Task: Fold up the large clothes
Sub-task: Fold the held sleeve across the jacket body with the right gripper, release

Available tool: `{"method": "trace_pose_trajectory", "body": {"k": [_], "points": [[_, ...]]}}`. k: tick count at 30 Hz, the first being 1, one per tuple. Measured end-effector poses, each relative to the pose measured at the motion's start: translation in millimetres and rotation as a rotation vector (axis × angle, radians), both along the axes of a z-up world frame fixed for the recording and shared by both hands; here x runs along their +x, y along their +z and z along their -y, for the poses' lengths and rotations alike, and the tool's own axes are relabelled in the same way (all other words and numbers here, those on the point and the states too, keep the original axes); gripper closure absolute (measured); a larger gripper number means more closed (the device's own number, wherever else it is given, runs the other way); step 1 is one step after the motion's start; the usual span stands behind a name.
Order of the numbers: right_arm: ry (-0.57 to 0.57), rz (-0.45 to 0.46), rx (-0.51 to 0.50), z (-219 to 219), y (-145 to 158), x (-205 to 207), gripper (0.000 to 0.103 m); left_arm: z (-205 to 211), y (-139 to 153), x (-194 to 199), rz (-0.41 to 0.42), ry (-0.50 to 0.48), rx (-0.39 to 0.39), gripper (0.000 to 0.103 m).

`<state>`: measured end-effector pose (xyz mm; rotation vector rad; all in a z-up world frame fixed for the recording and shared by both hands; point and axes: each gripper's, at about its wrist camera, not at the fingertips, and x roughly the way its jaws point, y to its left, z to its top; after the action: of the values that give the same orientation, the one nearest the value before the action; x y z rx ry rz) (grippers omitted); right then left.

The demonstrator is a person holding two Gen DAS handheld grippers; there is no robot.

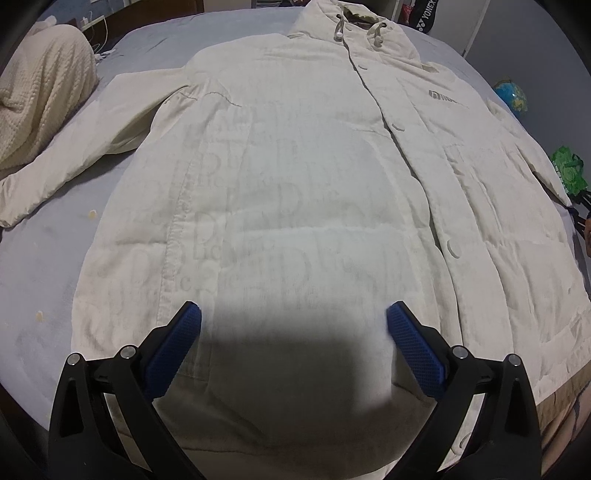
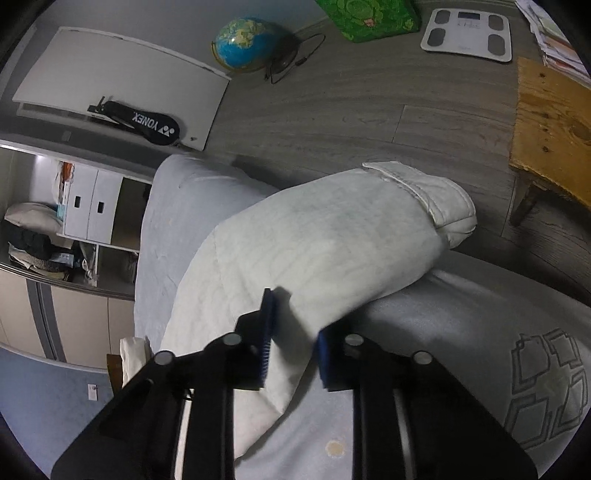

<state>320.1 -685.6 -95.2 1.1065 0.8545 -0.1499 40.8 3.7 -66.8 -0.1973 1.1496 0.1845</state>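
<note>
Left gripper [image 1: 293, 321], which I hold over the coat's [image 1: 295, 184] lower front, is spread wide with nothing between its blue pads [image 1: 186, 332]; it hangs above the hem without pinching cloth. Right gripper [image 2: 293, 339] is pinching the coat's sleeve [image 2: 332, 240] partway along, its pads pressed into the padded cloth from both sides.

My judgement: the coat is soft, puffy and bulky, light for its size, and it will sag and slide when lifted by one point. I would take it at seams, cuffs or the hem, where the cloth is firmer.

It is a long cream quilted coat lying face up on a bed [image 1: 40, 266] with a grey sheet, hood [image 1: 354, 22] at the far end with toggled drawcords, snap buttons down the front, a small logo on the chest. One sleeve stretches out flat at the left; the other overhangs the bed's edge, cuff [image 2: 436, 195] above the floor.
</note>
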Motion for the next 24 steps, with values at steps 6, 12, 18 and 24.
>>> {"method": "trace_pose_trajectory", "body": {"k": [6, 12, 18, 24], "points": [[-0.013, 0.091, -0.027, -9, 30, -10, 0.098, 1, -1, 1, 0.009, 0.002, -0.007, 0.006], [0.08, 0.2, -0.082, -43, 91, -6, 0.099, -2, 1, -2, 0.018, 0.01, -0.015, 0.007], [0.225, 0.296, -0.086, -111, 146, -4, 0.099, -4, 1, -4, 0.027, 0.024, -0.034, 0.006], [0.37, 0.32, -0.093, -193, 179, -7, 0.1, -4, 2, -4, 0.027, 0.024, -0.033, 0.007]]}}
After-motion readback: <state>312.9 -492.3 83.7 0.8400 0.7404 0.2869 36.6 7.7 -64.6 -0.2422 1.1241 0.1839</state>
